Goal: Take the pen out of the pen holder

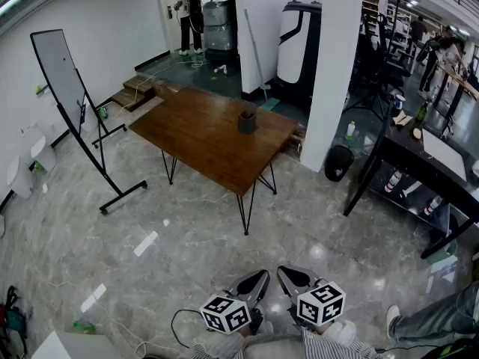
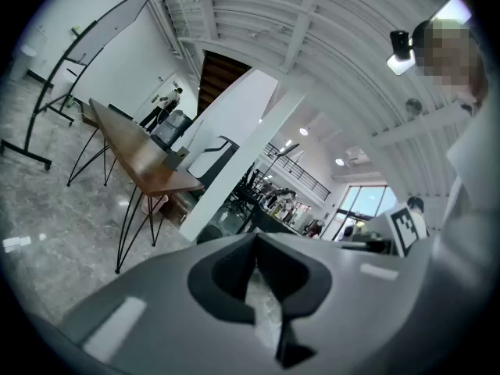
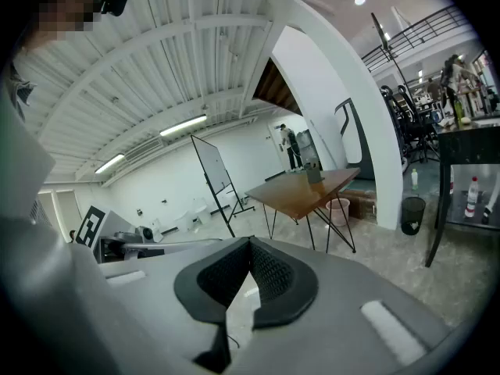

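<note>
A dark pen holder (image 1: 247,121) stands near the far right edge of a brown wooden table (image 1: 202,137) several steps ahead; no pen can be made out at this distance. It also shows small on the table in the right gripper view, the pen holder (image 3: 315,174). My left gripper (image 1: 257,279) and right gripper (image 1: 288,276) hang side by side low in the head view, far short of the table. Both are shut with nothing between the jaws. In their own views the left gripper (image 2: 256,237) and right gripper (image 3: 250,244) have their dark pads meeting.
A whiteboard on a wheeled stand (image 1: 71,96) is left of the table. A white pillar (image 1: 333,73) rises at its right, with a black bin (image 1: 338,163) at the foot. A dark desk (image 1: 426,170) lies right. A person (image 1: 187,17) stands at the back.
</note>
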A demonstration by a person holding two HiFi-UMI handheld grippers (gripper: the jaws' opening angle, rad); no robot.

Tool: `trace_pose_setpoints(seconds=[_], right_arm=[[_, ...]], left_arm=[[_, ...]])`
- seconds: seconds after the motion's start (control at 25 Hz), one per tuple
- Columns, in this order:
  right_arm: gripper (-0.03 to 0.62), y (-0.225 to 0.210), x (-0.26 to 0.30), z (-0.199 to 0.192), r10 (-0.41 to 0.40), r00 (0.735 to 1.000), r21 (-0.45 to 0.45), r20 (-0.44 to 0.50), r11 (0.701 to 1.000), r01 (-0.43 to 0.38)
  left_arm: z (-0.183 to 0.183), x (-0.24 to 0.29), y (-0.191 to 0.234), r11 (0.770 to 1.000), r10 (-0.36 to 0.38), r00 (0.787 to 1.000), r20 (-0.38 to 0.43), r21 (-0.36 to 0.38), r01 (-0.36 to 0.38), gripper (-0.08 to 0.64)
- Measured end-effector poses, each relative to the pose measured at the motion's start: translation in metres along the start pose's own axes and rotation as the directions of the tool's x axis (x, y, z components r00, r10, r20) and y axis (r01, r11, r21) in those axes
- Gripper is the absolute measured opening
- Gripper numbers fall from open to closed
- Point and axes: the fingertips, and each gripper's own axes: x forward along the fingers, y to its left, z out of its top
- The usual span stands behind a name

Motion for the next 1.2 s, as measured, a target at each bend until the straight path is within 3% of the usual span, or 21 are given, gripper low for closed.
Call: trace_pose_setpoints(seconds=[0.44,1.2], right_arm=[[0.000,-0.045,0.067,0.042,0.054,0.998,-0.002,0.016,0.999,-0.054],[0.000,-0.157,0.248,0.188,-0.020,0.998,0.021,0.060,1.000,0.019]], left_arm=[[0.045,0.063,0.056,1.000,0.013,1.000,0.005,0.025,-0.014,0.008],[0.206,0.216,0.198,0.998,-0.040,0.999,-0.035,0.042,0.042,0.008]])
